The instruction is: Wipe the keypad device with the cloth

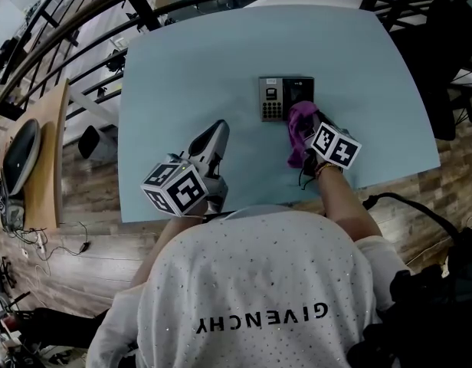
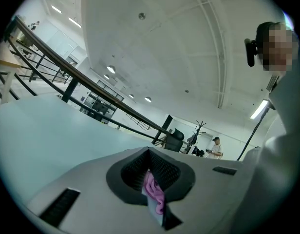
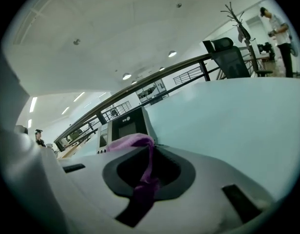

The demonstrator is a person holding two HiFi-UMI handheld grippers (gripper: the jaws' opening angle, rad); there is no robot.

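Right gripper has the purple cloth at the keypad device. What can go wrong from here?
1. Nothing steadies the grey keypad device on the light blue table. The left gripper is apart from it, so wiping pressure may shove it along.
2. Only a thin fold of the purple cloth passes through the right gripper, so drag might pull it out.
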